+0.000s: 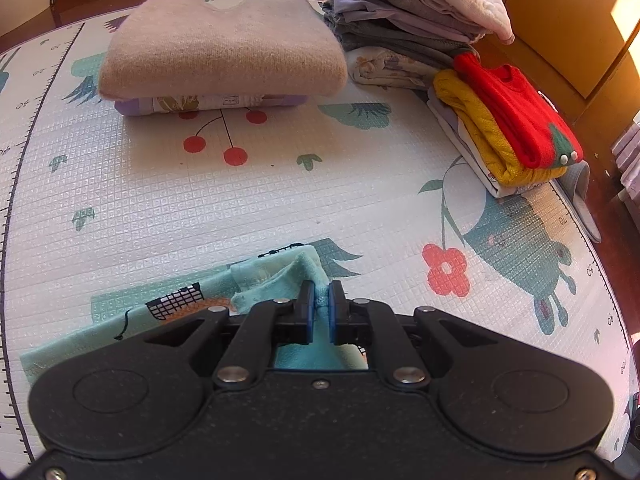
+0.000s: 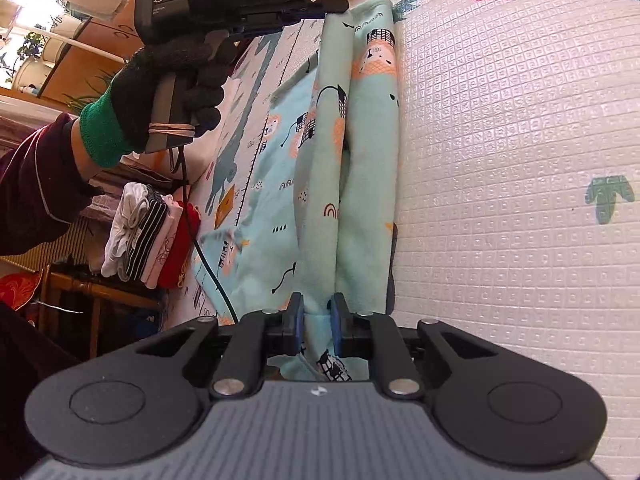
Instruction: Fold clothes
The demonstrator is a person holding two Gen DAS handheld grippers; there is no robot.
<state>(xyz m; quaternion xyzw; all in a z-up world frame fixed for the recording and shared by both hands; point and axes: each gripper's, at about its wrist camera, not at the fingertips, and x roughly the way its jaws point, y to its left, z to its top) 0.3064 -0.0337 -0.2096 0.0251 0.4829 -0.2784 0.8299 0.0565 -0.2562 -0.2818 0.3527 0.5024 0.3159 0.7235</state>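
**Mint garment mid-fold; several stacks already done**

Progress, judged from the layout: most of the load looks finished. A folded beige knit sweater (image 1: 222, 44) sits on a lilac printed piece at the far side of the play mat (image 1: 160, 200). To the far right is a tall pile of grey and lilac clothes (image 1: 400, 12), and nearer it a stack topped by a red sweater (image 1: 516, 116) over a mustard knit (image 1: 476, 128). A further stack with a striped item (image 2: 148, 236) is visible in the right wrist view.

Item in hand: a mint printed garment (image 2: 360, 160), lying on the mat at the near side. One long fold appears made; it reads as a lengthwise strip with a layered edge. Cross folds and stacking remain.

Left hand-held gripper (image 1: 319, 304): pads nearly closed, pinching a bunched mint edge. Right hand-held gripper (image 2: 318, 320): pads close together with mint cloth between them, at the opposite end of the strip. A gloved hand (image 2: 160, 92) holds the left unit.

Materials: mint fabric thin, soft, matte, with lion and rainbow prints; sweaters thick, fuzzy or cabled; mat glossy, embossed in small squares.
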